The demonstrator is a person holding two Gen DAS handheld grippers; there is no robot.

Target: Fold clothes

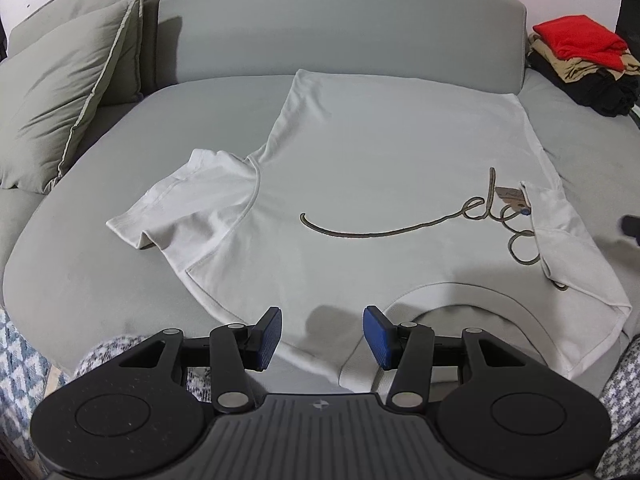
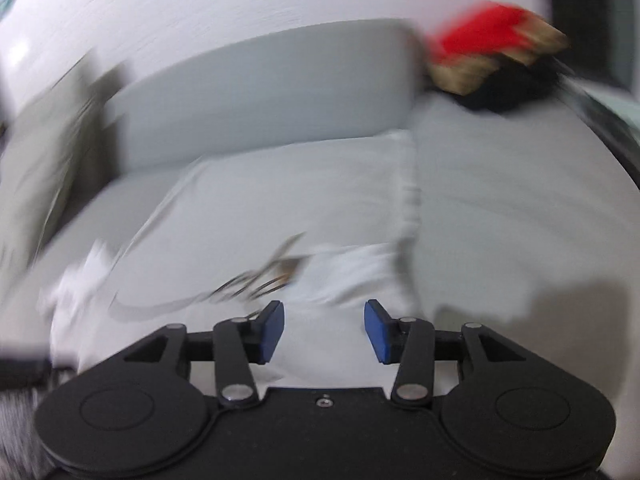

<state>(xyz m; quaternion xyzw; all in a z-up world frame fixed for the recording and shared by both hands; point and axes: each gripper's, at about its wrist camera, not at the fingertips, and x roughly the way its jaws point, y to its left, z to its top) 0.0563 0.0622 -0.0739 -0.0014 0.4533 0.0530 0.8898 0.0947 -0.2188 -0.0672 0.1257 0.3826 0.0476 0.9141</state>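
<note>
A white T-shirt (image 1: 360, 160) with brown script lettering lies flat on a grey sofa seat, collar toward me. Its left sleeve (image 1: 184, 204) is spread out. Its right sleeve (image 1: 560, 232) is folded over onto the chest, covering part of the lettering, with a paper tag beside it. My left gripper (image 1: 322, 338) is open and empty, just above the shirt's near shoulder beside the collar. In the blurred right wrist view the shirt (image 2: 280, 208) lies ahead, and my right gripper (image 2: 324, 330) is open and empty over the folded right sleeve.
A pile of folded clothes, red on top (image 1: 580, 44), sits on the sofa's far right; it also shows in the right wrist view (image 2: 480, 36). Grey cushions (image 1: 68, 92) lean at the far left. The sofa backrest (image 1: 340, 32) runs behind the shirt. A patterned rug (image 1: 20, 360) lies below.
</note>
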